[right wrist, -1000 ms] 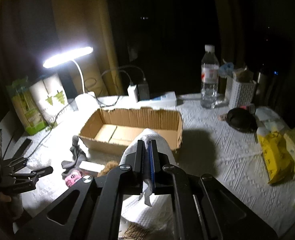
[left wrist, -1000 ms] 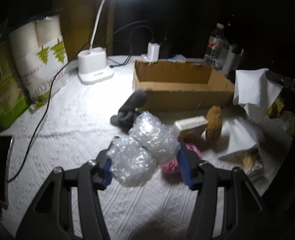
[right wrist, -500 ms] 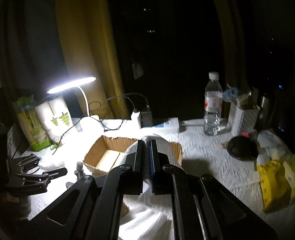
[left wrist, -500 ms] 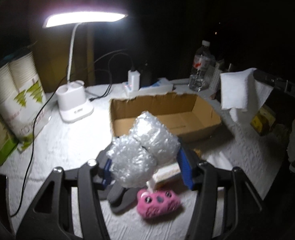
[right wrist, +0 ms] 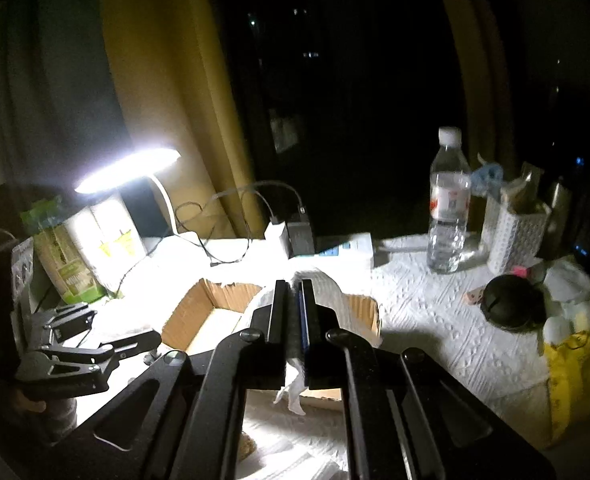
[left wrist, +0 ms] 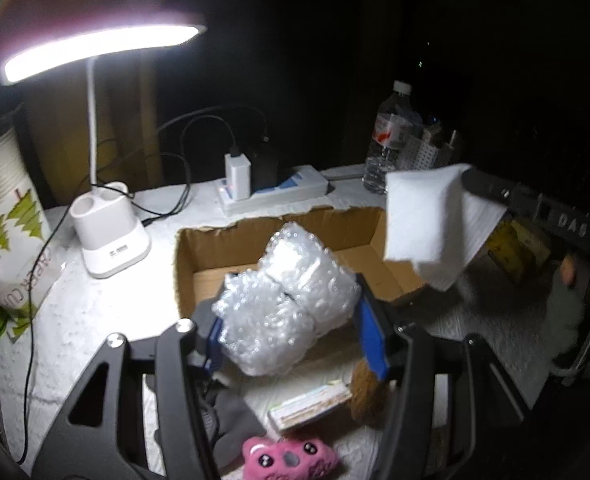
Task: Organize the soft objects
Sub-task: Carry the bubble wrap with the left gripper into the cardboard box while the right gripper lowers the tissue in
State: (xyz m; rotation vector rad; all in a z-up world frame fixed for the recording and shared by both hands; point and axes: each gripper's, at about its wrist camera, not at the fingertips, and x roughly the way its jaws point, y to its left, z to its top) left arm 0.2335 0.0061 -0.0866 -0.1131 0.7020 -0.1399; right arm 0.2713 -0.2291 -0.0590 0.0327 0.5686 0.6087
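1. left gripper [left wrist: 291, 320] clamps the bubble wrap [left wrist: 283, 304] above the cardboard box [left wrist: 279, 240]'s near wall; released early, it likely lands on the counter [left wrist: 95, 312].
2. right gripper [right wrist: 293, 312] is pinched tight on the white tissue [left wrist: 423, 220] over the box; a thin hold could slip.

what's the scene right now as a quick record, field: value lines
left gripper: shut on bubble wrap, held above near edge of cardboard box
right gripper: shut on white cloth, held over the box
box contents: none visible
on table near box: pink plush, grey sock, brown puff, small packet
light: desk lamp on
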